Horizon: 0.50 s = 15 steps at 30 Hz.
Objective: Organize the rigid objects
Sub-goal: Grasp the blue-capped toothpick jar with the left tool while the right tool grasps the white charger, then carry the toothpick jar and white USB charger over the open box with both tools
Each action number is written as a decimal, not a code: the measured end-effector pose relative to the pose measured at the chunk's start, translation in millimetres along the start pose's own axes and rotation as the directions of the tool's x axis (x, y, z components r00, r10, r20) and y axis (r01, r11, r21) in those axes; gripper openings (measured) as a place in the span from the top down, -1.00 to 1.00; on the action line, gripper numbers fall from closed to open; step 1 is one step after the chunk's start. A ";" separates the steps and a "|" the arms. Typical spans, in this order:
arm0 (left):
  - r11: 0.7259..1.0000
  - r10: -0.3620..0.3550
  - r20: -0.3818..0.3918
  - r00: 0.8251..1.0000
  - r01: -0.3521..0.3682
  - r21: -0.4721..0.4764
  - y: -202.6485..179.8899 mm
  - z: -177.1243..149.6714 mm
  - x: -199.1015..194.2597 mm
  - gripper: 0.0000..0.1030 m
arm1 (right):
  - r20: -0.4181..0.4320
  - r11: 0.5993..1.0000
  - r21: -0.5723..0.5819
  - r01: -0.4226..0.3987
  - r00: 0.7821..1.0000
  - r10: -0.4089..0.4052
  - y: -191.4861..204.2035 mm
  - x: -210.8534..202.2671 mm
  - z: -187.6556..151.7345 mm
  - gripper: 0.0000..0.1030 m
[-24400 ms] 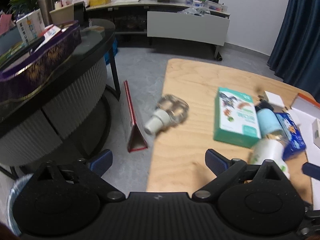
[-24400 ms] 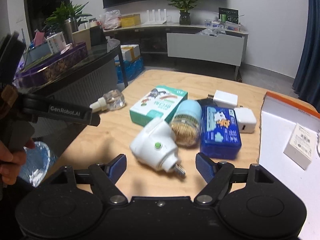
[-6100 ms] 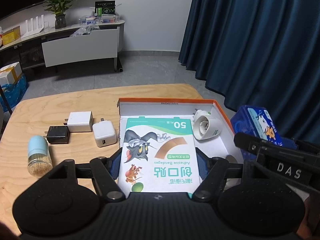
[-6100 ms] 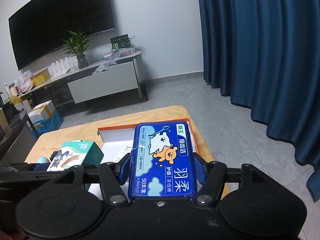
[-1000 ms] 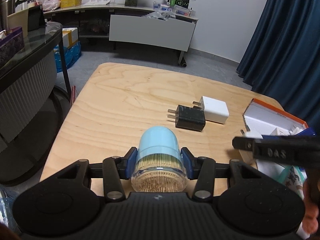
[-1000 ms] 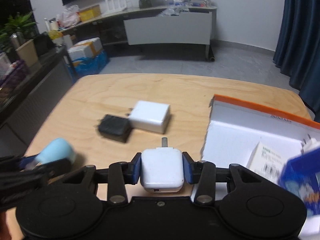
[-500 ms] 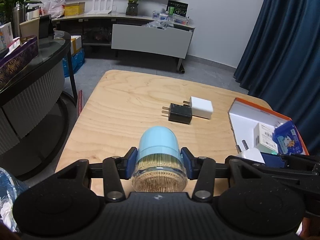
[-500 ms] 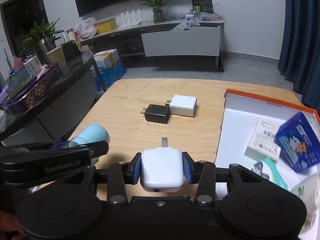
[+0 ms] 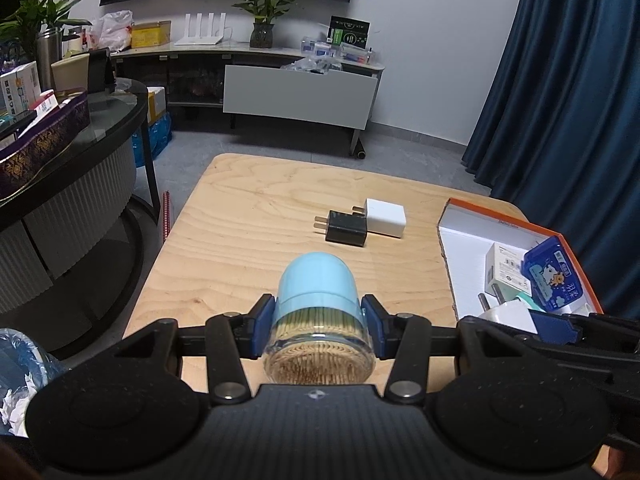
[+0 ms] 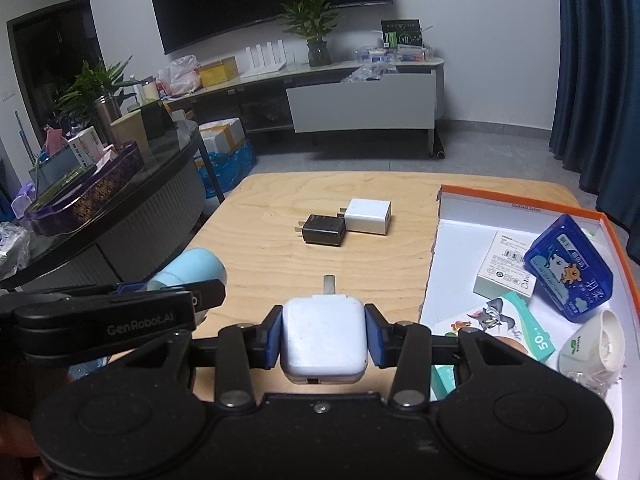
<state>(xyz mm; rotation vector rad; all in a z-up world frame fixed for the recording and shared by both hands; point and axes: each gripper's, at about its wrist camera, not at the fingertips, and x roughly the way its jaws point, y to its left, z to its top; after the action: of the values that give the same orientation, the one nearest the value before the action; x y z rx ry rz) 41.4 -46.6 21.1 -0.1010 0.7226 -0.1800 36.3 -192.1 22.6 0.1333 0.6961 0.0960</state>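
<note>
Right now both claws are loaded. Left claw (image 9: 319, 326) is clamped on a toothpick jar (image 9: 318, 312) w/ a light-blue cap, jar lying along the fingers, cap pointing far, held above the near part of the wooden table (image 9: 248, 240). Right claw (image 10: 323, 338) grips a white charger (image 10: 323, 340) by its sides, one prong sticking out toward the far side, also off the table. Mid-table a black adapter (image 9: 346, 227) and a white adapter (image 9: 385, 218) lie touching, black one on the left. At right sits the orange-edged box (image 10: 520, 202), holding a blue case (image 10: 568, 266) tilted against its right wall, a small white carton (image 10: 506, 264), a cartoon bandage box (image 10: 504, 328) & a white plug-in device (image 10: 596, 342) at the near-right corner
</note>
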 end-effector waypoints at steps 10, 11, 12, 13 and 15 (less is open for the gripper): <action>1.000 -0.005 0.010 1.000 0.005 0.013 -5.1 -6.9 -10.3 0.07 | 0.029 1.000 0.006 -0.003 1.000 0.003 -1.7 -16.3 -8.0 0.01; 1.000 -0.007 0.010 1.000 0.007 0.013 -5.7 -7.4 -11.1 0.07 | 0.032 1.000 0.006 -0.004 0.999 0.003 -2.1 -17.3 -8.5 0.01; 1.000 -0.008 0.011 1.000 0.008 0.015 -6.2 -7.6 -12.3 0.07 | 0.034 1.000 0.006 -0.003 0.999 0.003 -2.4 -18.6 -8.9 0.01; 1.000 -0.008 0.012 1.000 0.008 0.018 -7.2 -8.0 -13.0 0.07 | 0.037 1.000 0.006 -0.002 0.999 0.002 -2.7 -20.0 -9.3 0.01; 1.000 -0.008 0.014 1.000 0.008 0.021 -9.4 -9.6 -14.7 0.07 | 0.040 1.000 0.007 0.000 0.999 0.000 -3.4 -22.3 -10.1 0.01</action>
<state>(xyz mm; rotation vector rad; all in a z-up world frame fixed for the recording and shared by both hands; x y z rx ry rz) 23.0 -53.1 24.8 -0.0850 0.7060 -0.1946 12.9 -197.6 28.5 0.1412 0.6564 0.0908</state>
